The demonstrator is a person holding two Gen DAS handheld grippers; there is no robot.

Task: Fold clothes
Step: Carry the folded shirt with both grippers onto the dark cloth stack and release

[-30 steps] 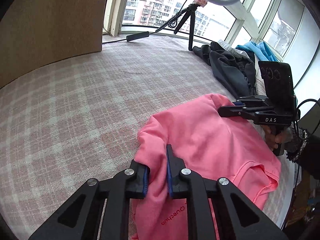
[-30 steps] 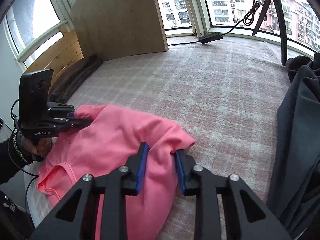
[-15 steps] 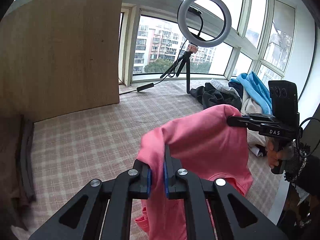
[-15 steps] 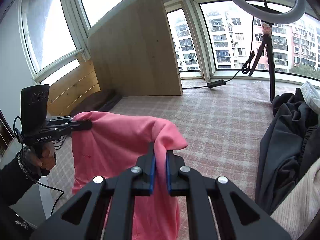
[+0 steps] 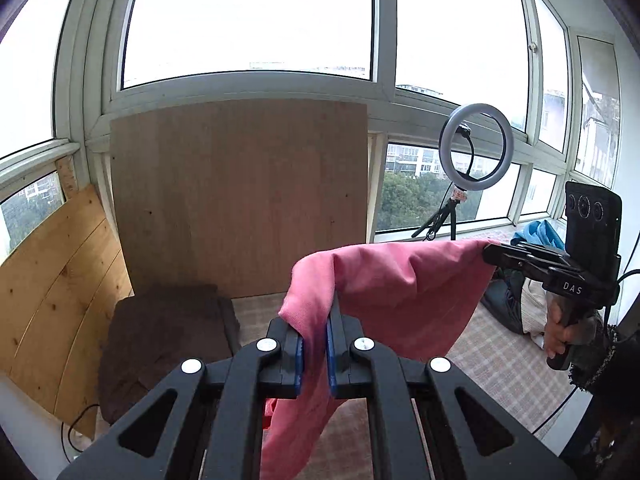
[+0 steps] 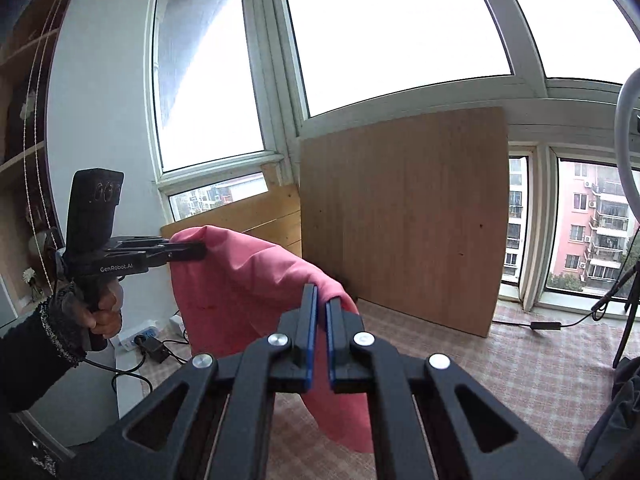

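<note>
A pink garment [image 5: 404,296] hangs in the air, stretched between both grippers. My left gripper [image 5: 314,344] is shut on one top corner of it. My right gripper [image 6: 322,320] is shut on the other top corner [image 6: 256,280]. In the left wrist view the right gripper [image 5: 496,256] pinches the cloth at the right. In the right wrist view the left gripper [image 6: 192,250] pinches it at the left. The cloth's lower part drops below both views.
The checked pink surface [image 6: 540,364] lies below. A wooden board [image 5: 240,200] leans against the window. A brown folded cloth [image 5: 168,336] lies at the left. A ring light on a tripod [image 5: 472,168] and a pile of clothes [image 5: 516,304] stand at the right.
Both grippers have risen high with the pink garment, lifting it off the surface. The cloth now hangs spread between them.
</note>
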